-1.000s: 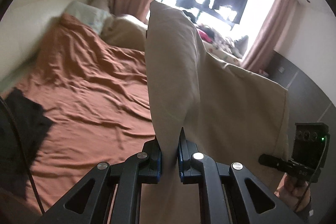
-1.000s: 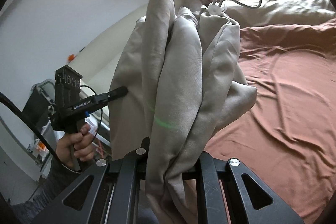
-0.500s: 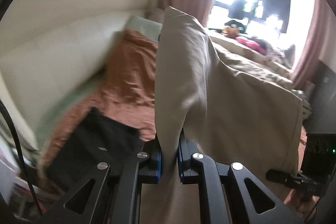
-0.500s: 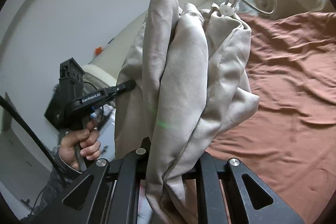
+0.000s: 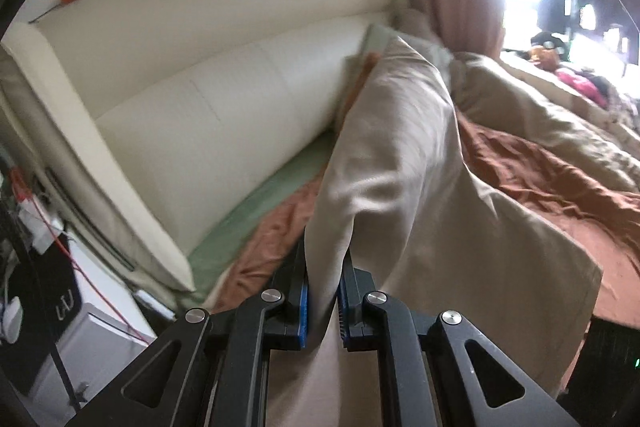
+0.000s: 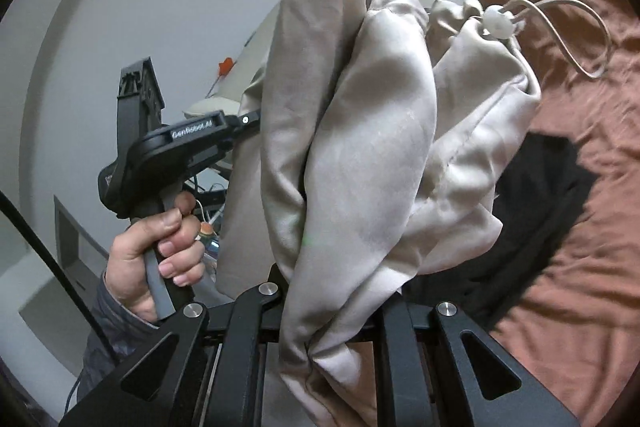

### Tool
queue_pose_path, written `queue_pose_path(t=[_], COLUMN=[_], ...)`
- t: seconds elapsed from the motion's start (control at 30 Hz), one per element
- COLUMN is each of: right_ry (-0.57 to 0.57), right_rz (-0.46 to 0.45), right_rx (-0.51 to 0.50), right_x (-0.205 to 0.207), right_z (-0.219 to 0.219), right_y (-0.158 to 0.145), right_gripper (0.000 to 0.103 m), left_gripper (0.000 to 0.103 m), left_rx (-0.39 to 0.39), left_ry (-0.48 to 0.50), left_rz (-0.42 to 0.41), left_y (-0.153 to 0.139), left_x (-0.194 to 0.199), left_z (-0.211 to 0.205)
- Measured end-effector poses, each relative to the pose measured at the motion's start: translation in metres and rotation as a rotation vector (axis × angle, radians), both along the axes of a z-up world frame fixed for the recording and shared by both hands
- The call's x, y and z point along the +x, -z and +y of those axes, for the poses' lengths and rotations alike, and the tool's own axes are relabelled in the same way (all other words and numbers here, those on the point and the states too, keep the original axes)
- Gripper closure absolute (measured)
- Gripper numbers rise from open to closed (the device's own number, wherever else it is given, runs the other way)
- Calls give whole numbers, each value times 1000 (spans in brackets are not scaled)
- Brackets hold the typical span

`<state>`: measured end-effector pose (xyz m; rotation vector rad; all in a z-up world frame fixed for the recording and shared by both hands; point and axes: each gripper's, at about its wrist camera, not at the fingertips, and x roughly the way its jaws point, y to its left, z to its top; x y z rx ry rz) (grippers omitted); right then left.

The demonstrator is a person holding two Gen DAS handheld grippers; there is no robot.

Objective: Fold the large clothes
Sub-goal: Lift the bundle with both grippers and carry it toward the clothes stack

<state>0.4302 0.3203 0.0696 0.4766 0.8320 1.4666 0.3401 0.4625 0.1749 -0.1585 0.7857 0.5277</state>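
A large beige garment (image 5: 420,195) hangs in the air between both grippers. My left gripper (image 5: 323,291) is shut on one edge of it, the cloth rising from between the blue pads and draping off to the right. In the right wrist view the same garment (image 6: 360,131) is bunched into thick folds, with a white cord toggle (image 6: 498,23) and a loop of drawstring at its top. My right gripper (image 6: 332,311) is shut on that bunch, fingertips buried in cloth. The left gripper (image 6: 250,119), held by a hand (image 6: 156,247), reaches behind the cloth's left edge.
Below lies a bed with a rust-brown sheet (image 6: 580,267) and a black garment (image 6: 532,211) spread on it. A cream padded headboard (image 5: 192,115) and a green sheet edge (image 5: 256,211) are on the left. A beige duvet (image 5: 560,123) lies toward the bright window.
Both grippers have swung sideways across the bed with the garment still held. The left view has turned from the open sheet to the headboard. The black garment has come into the right view.
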Motion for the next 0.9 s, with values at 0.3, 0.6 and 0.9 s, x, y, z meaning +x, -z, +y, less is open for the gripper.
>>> queue_pose_path(t=[0.3,0.6,0.9], right_ry=[-15,36,149], right_rz=[115,135,100], right_rx=[5,-43,-125], right_x=[28,54,85], right_z=[60,89,83], right_y=[52,98,127], right_gripper=[95,95,92], left_gripper=[92,92,59], left_rx=[-4,-18,182], left_ry=[-74,-58,-42], left_rz=[66,164,317], left_y=[45,116,185], left_x=[31,85,108], left_z=[47,92,92])
